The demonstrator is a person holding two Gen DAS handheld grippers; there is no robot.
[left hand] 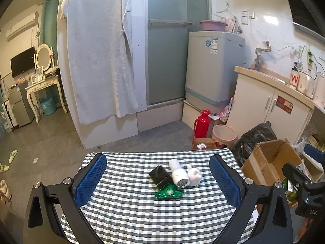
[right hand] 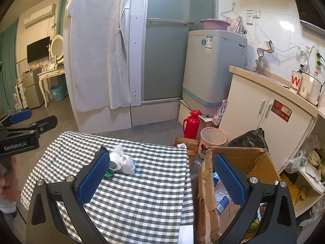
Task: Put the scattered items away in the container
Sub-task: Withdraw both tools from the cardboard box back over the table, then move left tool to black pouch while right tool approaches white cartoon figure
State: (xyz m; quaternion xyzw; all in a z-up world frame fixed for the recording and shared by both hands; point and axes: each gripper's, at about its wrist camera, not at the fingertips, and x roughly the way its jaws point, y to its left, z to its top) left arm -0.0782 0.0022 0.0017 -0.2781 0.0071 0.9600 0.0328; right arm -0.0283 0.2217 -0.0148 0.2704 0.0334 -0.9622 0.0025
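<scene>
- Four small items lie clustered on my bench (left hand: 126,209), which is covered with a grey-and-white checked cloth: a black packet (left hand: 160,176), a white bottle (left hand: 178,173), a white bundle (left hand: 194,175) and a green packet (left hand: 168,192).
- The black packet and white bottle lie side by side, touching; the white bundle sits against the bottle's other side, and the green packet lies just in front of them, nearest to me.
- My left gripper (left hand: 158,180) hovers above the near part of the bench, its blue-padded fingers (left hand: 91,180) spread wide apart and holding nothing; the cluster shows between them, further along the cloth.
- My right gripper (right hand: 162,178) hangs over the bench's right edge, fingers likewise apart and empty.
- Its left finger (right hand: 92,178) covers part of the cluster in the right wrist view, so only the bottle, the white bundle (right hand: 127,163) and a corner of the green packet show there.
- The cardboard box (right hand: 241,158) stands open on the floor just beside the bench's right edge; some packaged goods lie inside it, though I cannot tell what they are.
- Beyond the box sit a black bag (left hand: 255,137), a pink bin (right hand: 213,140) and a red flask (right hand: 191,125).
</scene>
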